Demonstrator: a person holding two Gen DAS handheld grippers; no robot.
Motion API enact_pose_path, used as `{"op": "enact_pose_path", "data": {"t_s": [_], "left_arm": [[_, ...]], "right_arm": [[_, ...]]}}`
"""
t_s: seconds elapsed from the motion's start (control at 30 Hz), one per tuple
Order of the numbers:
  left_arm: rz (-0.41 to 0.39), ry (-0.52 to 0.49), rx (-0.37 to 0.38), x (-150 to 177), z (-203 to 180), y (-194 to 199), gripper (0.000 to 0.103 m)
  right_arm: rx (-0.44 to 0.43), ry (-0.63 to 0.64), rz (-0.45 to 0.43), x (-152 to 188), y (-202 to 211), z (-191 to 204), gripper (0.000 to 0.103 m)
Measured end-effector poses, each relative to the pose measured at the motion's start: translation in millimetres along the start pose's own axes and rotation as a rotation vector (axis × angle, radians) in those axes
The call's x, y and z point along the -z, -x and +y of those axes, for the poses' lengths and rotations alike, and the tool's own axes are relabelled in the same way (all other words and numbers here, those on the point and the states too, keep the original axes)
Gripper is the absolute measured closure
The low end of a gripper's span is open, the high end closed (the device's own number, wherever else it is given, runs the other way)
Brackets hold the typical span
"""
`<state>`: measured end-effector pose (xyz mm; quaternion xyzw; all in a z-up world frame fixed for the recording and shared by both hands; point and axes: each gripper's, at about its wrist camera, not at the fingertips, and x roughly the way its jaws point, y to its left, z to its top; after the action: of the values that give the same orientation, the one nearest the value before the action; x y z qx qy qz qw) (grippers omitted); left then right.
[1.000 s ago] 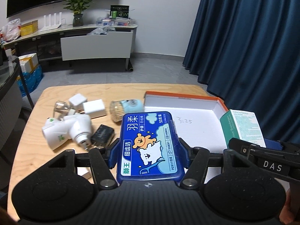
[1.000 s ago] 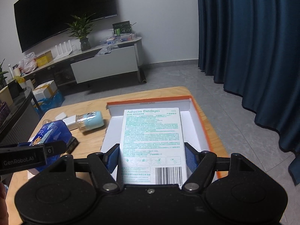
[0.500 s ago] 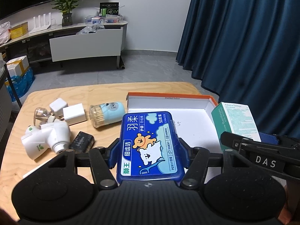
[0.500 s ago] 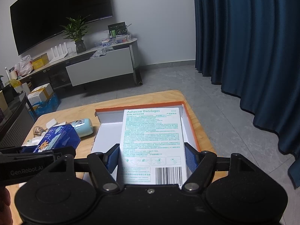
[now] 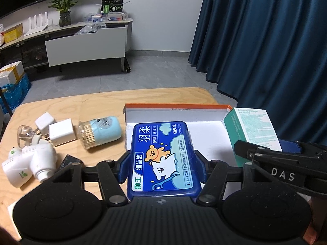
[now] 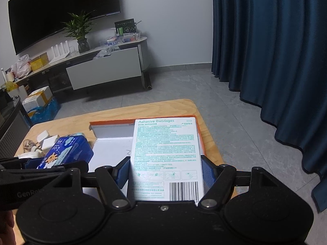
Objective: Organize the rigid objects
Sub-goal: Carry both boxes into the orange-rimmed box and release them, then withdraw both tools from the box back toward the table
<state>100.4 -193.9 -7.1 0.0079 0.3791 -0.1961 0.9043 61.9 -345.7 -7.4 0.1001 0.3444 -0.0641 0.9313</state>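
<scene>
My left gripper (image 5: 161, 166) is shut on a blue floss pick box (image 5: 162, 155) with a bear picture, held over the left part of an open white cardboard box with orange rim (image 5: 177, 107). My right gripper (image 6: 165, 170) is shut on a white and green adhesive bandages box (image 6: 166, 153), held over the right side of the same cardboard box (image 6: 111, 145). The bandages box shows at the right in the left wrist view (image 5: 253, 130), and the floss box at the left in the right wrist view (image 6: 65, 152).
On the wooden table (image 5: 98, 104) left of the cardboard box lie a light blue toothpick jar (image 5: 100, 129), two white chargers (image 5: 60, 131), a white plug-in device (image 5: 30, 164) and a small black item (image 5: 68, 161). Dark blue curtains (image 5: 265, 40) hang at the right.
Both grippers have moved to the right and a little forward with their boxes, so both now hang over the cardboard box. The items on the table have not moved.
</scene>
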Motion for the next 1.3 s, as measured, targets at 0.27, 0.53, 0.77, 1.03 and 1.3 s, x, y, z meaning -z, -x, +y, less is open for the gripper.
{"op": "enact_pose_path", "data": {"t_s": [0.27, 0.53, 0.77, 1.03, 1.3], "left_arm": [[0.018, -0.006, -0.006, -9, -4, -24, 0.041], [0.030, -0.004, -0.013, -17, -5, -41, 0.041], [0.035, 0.014, -0.005, -24, -4, -50, 0.041], [0.024, 0.040, 0.079, -25, -6, -43, 0.015], [0.041, 0.044, 0.007, -22, -2, -11, 0.007]], "right_arm": [[0.016, 0.016, 0.010, -13, -21, -7, 0.020], [-0.001, 0.012, 0.035, -21, -42, -13, 0.019], [-0.011, -0.004, 0.014, -32, -55, -15, 0.016], [-0.007, -0.051, -0.051, -31, -27, -26, 0.015], [-0.001, -0.019, -0.067, -20, 3, -14, 0.015]]}}
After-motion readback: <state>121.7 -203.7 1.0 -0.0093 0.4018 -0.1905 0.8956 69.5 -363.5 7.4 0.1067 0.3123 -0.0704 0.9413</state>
